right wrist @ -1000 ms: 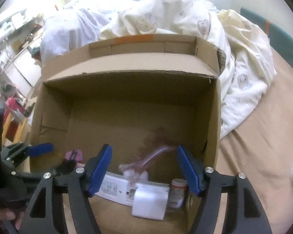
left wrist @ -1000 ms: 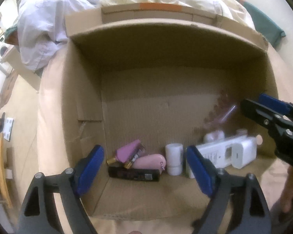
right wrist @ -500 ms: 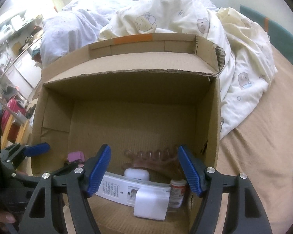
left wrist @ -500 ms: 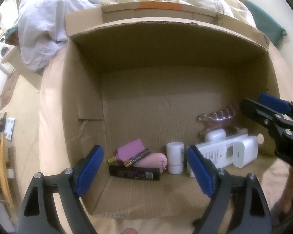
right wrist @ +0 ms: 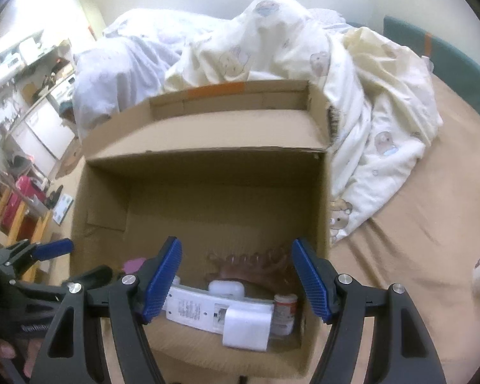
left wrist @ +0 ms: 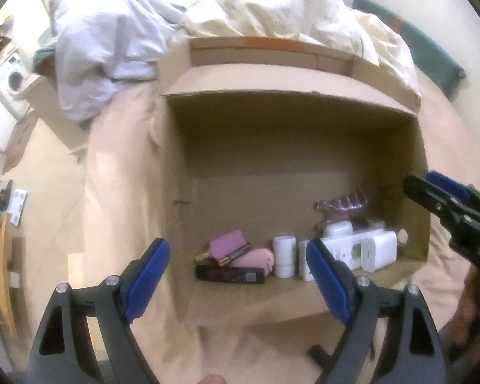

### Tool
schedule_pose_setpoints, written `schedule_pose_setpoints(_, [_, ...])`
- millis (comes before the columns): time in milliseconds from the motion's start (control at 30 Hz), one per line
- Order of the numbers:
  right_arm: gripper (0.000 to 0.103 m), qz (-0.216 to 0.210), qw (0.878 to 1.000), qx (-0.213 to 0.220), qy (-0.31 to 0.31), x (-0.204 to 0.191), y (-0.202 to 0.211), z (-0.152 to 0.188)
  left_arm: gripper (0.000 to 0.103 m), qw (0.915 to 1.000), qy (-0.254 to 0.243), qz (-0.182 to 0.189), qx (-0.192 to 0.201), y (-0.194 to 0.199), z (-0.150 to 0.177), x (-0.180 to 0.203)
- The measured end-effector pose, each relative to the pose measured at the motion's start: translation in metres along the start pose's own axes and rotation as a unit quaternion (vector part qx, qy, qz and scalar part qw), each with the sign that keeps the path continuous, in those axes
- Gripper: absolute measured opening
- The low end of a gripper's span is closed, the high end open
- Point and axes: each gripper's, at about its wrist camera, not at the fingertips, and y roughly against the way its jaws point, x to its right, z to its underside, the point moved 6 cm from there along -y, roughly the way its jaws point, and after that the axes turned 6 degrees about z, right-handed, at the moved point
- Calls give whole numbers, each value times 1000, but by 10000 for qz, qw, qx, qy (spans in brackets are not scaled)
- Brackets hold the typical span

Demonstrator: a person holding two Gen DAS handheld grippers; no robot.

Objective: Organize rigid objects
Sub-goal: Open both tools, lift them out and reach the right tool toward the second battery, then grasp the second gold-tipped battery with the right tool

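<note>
Several rigid objects lie packed along the near wall of a cardboard box (right wrist: 208, 166) on a bed (right wrist: 416, 224): a brown hair claw (right wrist: 252, 264) behind a white remote (right wrist: 204, 310), a white block (right wrist: 246, 328) and a small jar (right wrist: 284, 312). Left gripper (left wrist: 236, 280) and right gripper (right wrist: 236, 280) hover above, jaws spread and empty. A careless dip risks knocking the row over.

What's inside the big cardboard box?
Along the near wall of the cardboard box: a pink bottle, a black case, a white roll, a white remote, a white charger and a brownish hair clip. The claws cover some of it.
</note>
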Motion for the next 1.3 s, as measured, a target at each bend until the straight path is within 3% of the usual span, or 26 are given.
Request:
schedule_pose_setpoints(533, [75, -70, 9990, -217, -380, 6, 35, 54, 86, 9976, 576, 60, -382, 13, 76, -33])
schedule_pose_setpoints(767, [75, -6, 9979, -482, -434, 1, 35, 89, 86, 9961, 713, 112, -516, 5, 79, -34])
schedule_pose_setpoints(1100, [75, 110, 9949, -905, -420, -10, 10, 120, 91, 9948, 941, 130, -364, 18, 74, -37])
schedule_pose_setpoints(1300, [75, 322, 9925, -1182, -11, -30, -22, 137, 91, 9927, 1105, 143, -453, 18, 75, -42])
